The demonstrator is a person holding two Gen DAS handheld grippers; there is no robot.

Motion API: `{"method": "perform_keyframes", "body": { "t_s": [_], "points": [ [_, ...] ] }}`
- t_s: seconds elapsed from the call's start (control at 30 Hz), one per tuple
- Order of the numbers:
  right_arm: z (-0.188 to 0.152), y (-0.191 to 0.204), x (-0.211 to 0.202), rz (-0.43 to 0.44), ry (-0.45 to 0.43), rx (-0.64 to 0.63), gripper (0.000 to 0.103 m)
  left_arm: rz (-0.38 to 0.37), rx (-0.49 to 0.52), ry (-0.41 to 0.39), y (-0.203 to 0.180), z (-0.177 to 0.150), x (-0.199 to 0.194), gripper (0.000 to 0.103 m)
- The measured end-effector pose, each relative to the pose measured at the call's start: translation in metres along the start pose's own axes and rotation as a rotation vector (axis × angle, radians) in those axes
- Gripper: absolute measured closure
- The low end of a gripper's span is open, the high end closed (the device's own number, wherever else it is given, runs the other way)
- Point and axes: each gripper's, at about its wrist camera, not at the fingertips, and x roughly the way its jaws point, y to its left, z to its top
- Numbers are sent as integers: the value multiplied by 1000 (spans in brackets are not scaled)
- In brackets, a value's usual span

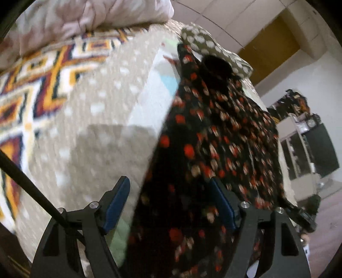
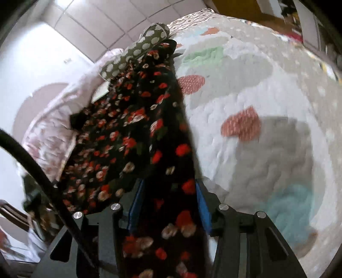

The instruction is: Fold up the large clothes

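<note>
Two grippers, each with blue-padded fingers standing apart over a bed. Left gripper (image 1: 171,205): jaws wide; the black floral garment (image 1: 213,132) hangs down between them, lying against the right-hand pad while the left-hand pad (image 1: 118,203) stands clear of it, so no clamp is seen. Right gripper (image 2: 167,205): jaws apart, with a fold of the same garment (image 2: 132,128) filling the gap between the pads; whether the pads press on the cloth cannot be told through the blur. Outward, the garment trails across the pale quilt (image 2: 245,85) with its red, green and blue patches toward a polka-dot pillow (image 1: 203,40). A patterned blanket (image 1: 42,70) lies to the left in the left wrist view, beneath a pink floral comforter (image 1: 96,12).
</note>
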Motion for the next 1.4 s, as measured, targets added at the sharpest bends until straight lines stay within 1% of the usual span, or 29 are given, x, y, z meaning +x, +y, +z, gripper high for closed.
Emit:
{"method": "perform_keyframes", "body": {
  "t_s": [0.07, 0.13, 0.17, 0.27, 0.4, 0.57, 0.67, 0.77, 0.8, 0.83, 0.87, 0.9, 0.93, 1.0, 1.03, 1.13, 1.23, 1.33, 1.4],
  "points": [
    [-9, 0, -5, 62, 9, 22, 52, -29, 15, 5, -6, -11, -4, 31],
    [-17, 1, -8, 95, 11, 29, 50, -62, 43, 9, -14, -24, -9, 36],
    [-21, 0, -10, 113, 13, 37, 50, -68, 47, 10, -17, -27, -9, 36],
    [-32, -4, -14, 162, 6, 76, 49, -60, 61, -4, -22, -41, -14, 37],
    [-49, -11, -21, 198, -4, 118, 48, -61, 61, -12, -21, -50, -15, 37],
    [-63, -18, -27, 203, -4, 143, 48, -76, 81, -22, -20, -59, -19, 35],
    [-71, -13, -24, 171, 5, 121, 48, -75, 106, -25, -23, -64, -19, 32],
    [-79, -7, -22, 129, 9, 94, 48, -38, 144, -37, -30, -71, -18, 30],
    [-81, -4, -21, 108, 2, 83, 52, -2, 158, -33, -34, -72, -16, 36],
    [-80, -3, -20, 99, 2, 81, 57, 34, 160, -33, -34, -71, -16, 63],
    [-80, -3, -20, 94, 5, 82, 70, 98, 157, -35, -34, -70, -16, 80],
    [-79, -3, -21, 100, 8, 84, 78, 127, 139, -31, -29, -67, -18, 89],
    [-78, -4, -24, 106, 9, 81, 80, 70, 91, -35, -21, -66, -25, 90],
    [-75, 2, -38, 94, -5, 48, 84, 15, 31, -53, -9, -67, -40, 91],
    [-76, 3, -42, 93, -11, 38, 85, 3, 20, -65, -7, -69, -47, 91],
    [-70, 14, -66, 121, -40, 0, 86, -27, 19, -94, -10, -74, -66, 91],
    [-61, 29, -78, 168, -55, -24, 87, -61, 29, -116, -24, -71, -78, 91],
    [-45, 53, -84, 210, -70, -72, 87, -110, 26, -125, -37, -58, -85, 91],
    [-28, 68, -86, 236, -82, -105, 87, -132, 19, -134, -42, -42, -86, 91]
  ]
}}
